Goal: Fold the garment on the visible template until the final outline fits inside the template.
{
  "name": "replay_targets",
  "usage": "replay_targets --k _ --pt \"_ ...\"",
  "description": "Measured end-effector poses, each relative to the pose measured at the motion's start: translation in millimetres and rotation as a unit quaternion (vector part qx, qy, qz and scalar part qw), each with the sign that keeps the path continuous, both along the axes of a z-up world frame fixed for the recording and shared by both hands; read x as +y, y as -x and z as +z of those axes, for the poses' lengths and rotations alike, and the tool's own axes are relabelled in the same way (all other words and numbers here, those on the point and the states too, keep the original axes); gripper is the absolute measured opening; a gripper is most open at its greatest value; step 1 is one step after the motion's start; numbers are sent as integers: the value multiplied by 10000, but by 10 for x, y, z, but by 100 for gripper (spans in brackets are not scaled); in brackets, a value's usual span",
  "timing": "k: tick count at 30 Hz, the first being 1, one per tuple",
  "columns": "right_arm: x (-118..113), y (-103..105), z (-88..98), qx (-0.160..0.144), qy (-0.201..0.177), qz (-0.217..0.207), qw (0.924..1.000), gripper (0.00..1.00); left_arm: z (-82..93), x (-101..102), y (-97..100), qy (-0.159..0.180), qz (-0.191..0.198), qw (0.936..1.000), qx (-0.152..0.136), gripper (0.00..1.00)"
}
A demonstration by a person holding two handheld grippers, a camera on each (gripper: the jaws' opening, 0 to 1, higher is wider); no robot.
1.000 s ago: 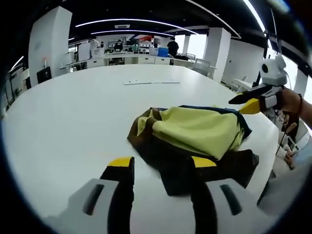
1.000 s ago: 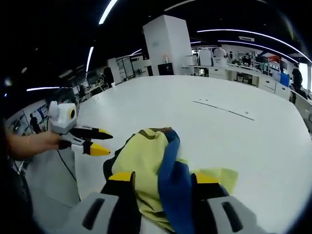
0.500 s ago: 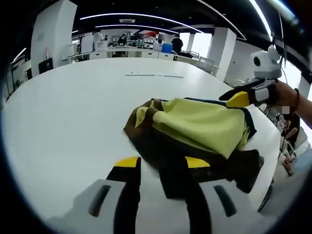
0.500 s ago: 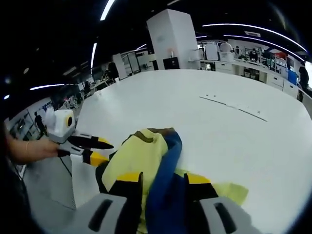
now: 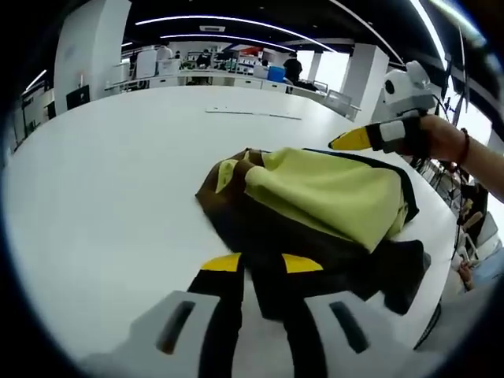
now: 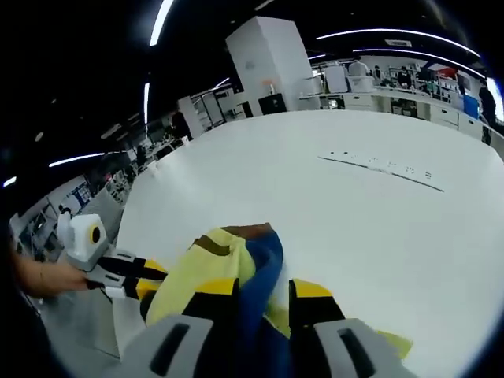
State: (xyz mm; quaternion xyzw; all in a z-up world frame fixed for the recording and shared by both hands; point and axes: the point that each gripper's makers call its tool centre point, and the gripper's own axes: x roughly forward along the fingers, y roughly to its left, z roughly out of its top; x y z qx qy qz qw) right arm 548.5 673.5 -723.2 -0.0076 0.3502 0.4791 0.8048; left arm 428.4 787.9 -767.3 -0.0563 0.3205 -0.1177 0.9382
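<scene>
While bunched, garment fills both claws.

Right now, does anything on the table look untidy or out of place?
Yes. The garment lies bunched in an uneven heap on the white table, its yellow-green layer rumpled over the dark brown part, not in a flat outline. Both grippers are at it: the left gripper and the right gripper.
</scene>
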Motion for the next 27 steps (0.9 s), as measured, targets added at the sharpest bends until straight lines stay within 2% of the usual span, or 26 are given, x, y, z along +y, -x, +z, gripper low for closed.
replay_targets --k 6,10,15,19,25,27 --pt "115 -171 -79 134 -42 -31 9999 20 -16 24 8 101 235 9997 5 8" --pt "180 -220 -203 157 202 105 9996 18 -11 15 15 122 256 9996 2 6" --pt "254 -221 -317 243 319 200 9990 17 -18 6 12 122 303 9994 58 3" --pt "282 -204 -423 409 438 165 9981 16 -10 -26 7 308 464 9984 68 1" --pt "321 -185 -485 251 718 318 9966 1 -31 -78 -13 261 487 9984 119 0" --pt "327 -174 -492 244 749 325 9964 0 -30 -81 -26 257 491 9984 134 0"
